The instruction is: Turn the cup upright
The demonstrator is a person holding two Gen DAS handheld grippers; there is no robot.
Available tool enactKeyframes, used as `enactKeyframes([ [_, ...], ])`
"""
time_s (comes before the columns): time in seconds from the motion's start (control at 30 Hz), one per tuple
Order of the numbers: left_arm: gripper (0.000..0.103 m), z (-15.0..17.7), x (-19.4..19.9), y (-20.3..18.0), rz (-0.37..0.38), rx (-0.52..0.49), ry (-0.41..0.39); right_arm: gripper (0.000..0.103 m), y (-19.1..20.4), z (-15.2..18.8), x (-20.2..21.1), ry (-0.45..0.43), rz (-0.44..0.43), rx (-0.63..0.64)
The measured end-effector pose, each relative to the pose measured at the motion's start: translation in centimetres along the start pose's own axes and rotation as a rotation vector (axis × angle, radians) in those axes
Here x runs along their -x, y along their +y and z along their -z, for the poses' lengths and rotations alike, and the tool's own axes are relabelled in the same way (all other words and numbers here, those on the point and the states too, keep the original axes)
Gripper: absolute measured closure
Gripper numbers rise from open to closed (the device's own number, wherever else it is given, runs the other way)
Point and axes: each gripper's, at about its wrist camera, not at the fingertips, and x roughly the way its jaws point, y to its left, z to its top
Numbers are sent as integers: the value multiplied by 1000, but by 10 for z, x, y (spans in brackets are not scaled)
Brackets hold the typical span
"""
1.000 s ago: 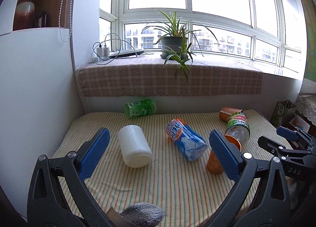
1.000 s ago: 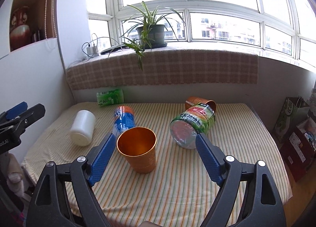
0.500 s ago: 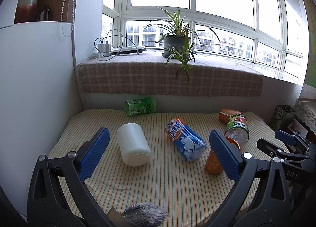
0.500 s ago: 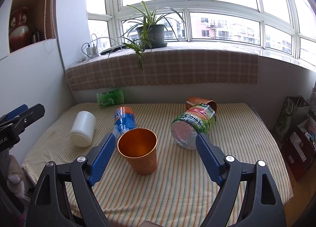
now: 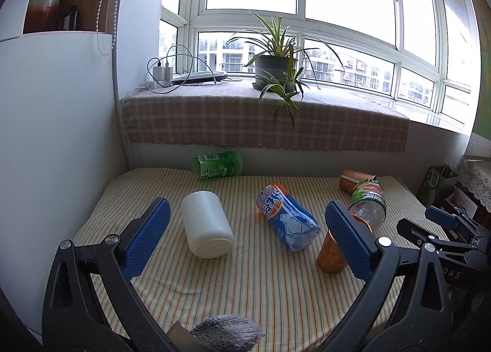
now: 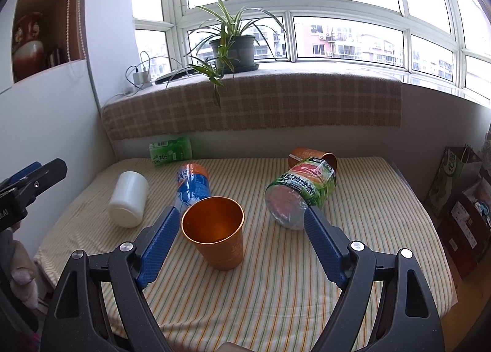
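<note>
An orange metal cup stands upright on the striped cloth, mouth up. In the right wrist view it sits between my right gripper's blue pads, nearer the left pad, without touching. My right gripper is open and empty, held above the cloth. In the left wrist view the cup is partly hidden behind the right pad. My left gripper is open and empty, held back over the front left of the table.
A white jar, a blue bottle, a green-labelled bottle, a green tea bottle and a second orange cup lie on their sides. The striped table meets a wall behind; boxes stand at right.
Both grippers have drawn back and risen slightly. The orange cup stays upright in place.
</note>
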Motion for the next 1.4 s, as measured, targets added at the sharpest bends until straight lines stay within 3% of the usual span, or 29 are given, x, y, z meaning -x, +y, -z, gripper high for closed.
enactKeyframes([
  [1.4,1,2,0,-4,-23,12,-11,20,1,3,-6,23,-12,-10],
])
